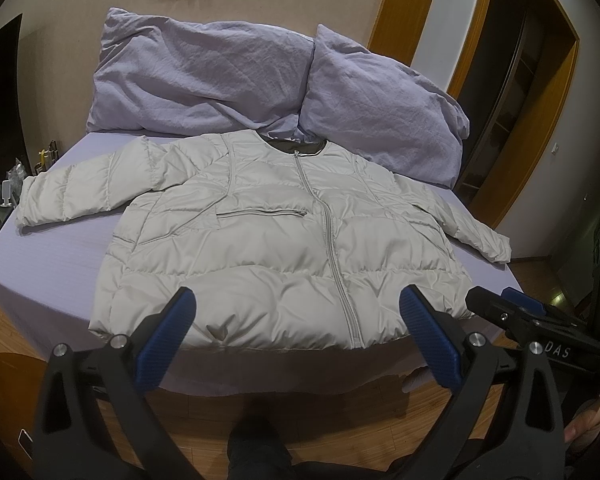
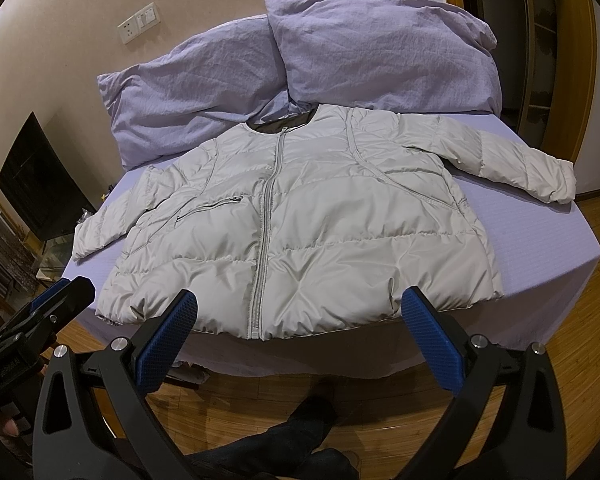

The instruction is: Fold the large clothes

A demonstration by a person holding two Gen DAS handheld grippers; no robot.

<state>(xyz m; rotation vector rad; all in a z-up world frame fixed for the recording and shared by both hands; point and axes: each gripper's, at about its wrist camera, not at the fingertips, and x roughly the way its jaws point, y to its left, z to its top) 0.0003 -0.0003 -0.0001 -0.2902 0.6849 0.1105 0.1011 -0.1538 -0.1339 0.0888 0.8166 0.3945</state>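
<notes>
- Nearest, at 6 o'clock in each wrist view, the left gripper [image 1: 296, 316] and right gripper [image 2: 300, 316] hang side by side over the foot of the bed, both with jaws wide apart, holding nothing
- Just beyond, a pale grey puffer jacket [image 1: 276, 248] lies flat, zipped, front up on the lilac bed [image 1: 60, 280], sleeves spread toward 9 and 3 o'clock
- Farthest, at 12 o'clock, two lilac pillows [image 1: 204, 80] lean on the wall
- Folding looks unstarted; the likely next move calls for pinching a sleeve cuff and carrying it across the chest
</notes>
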